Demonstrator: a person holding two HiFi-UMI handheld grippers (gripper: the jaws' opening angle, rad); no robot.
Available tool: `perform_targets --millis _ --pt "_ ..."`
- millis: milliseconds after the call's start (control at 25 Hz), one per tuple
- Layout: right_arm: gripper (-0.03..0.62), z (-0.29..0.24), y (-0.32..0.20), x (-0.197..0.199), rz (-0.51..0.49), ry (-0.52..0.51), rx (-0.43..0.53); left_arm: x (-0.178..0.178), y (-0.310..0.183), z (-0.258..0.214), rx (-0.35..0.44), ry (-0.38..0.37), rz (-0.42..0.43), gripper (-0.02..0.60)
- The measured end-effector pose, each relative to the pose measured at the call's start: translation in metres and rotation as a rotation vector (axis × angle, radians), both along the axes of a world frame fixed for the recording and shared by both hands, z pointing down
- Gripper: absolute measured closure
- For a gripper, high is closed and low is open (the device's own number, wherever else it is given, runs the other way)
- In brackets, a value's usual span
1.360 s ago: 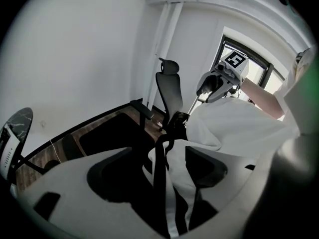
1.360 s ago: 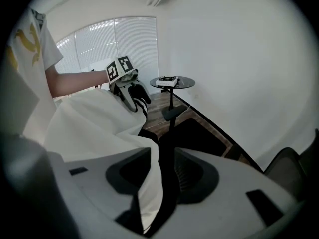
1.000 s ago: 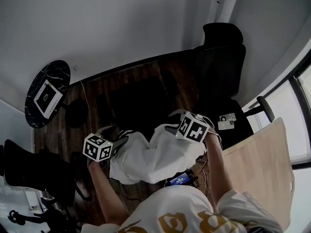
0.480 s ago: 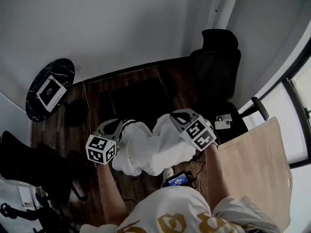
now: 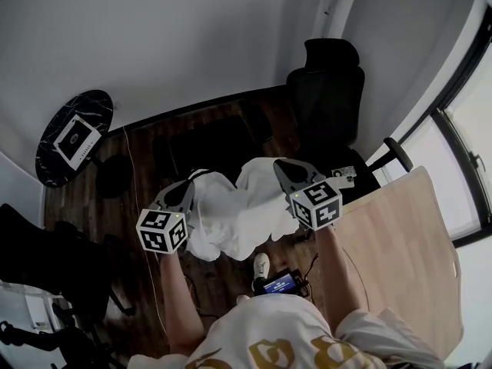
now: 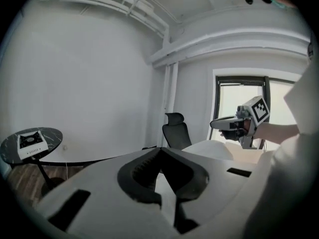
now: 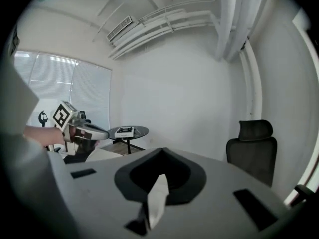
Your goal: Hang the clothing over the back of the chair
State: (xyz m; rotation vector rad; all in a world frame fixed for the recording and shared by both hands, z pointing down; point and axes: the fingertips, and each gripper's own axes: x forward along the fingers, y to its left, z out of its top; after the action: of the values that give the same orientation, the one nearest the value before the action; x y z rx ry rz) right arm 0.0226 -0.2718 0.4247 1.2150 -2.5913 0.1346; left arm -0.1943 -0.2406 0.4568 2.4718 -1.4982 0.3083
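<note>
While the left gripper (image 5: 187, 194) and right gripper (image 5: 284, 174) each clamp tight on a thin fold, where's the clothing (image 5: 231, 217)?
— Bunched between them, well short of the chair (image 5: 327, 98) — its hanging bulk could tug a fold free mid-swing.

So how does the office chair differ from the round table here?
The office chair is tall, with a high back and headrest; the round table is a flat marbled top on thin legs. The chair stands right, near the window; the table left, by the wall. The chair's back is bare; the table carries a white-edged flat object. Both are dark, and the white clothing touches neither.
</note>
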Motion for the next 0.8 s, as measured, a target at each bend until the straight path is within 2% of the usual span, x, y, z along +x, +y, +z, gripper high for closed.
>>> perform_targets --millis 80,240,360,480,680,800 --pt "0.582 -0.004 0.010 0.004 0.036 0.020 0.029 -0.002 0.012 -0.007 0.022 0.021 -0.016 0.560" --pt "0.582 -0.004 0.039 0.009 0.089 0.057 0.055 0.006 0.039 -0.010 0.047 0.010 -0.011 0.561" --pt "0.582 -0.002 0.065 0.013 0.129 0.022 0.045 0.015 0.058 -0.008 0.053 -0.003 -0.011 0.560" --pt "0.582 -0.002 0.091 0.015 0.158 -0.023 0.044 0.021 0.075 -0.010 0.063 0.023 -0.017 0.560" --pt "0.582 -0.006 0.128 0.016 0.188 -0.022 0.084 0.030 0.099 -0.018 0.098 0.063 -0.023 0.560" --pt "0.582 -0.013 0.145 0.015 0.193 -0.024 0.109 0.039 0.111 -0.022 0.126 0.045 -0.028 0.560"
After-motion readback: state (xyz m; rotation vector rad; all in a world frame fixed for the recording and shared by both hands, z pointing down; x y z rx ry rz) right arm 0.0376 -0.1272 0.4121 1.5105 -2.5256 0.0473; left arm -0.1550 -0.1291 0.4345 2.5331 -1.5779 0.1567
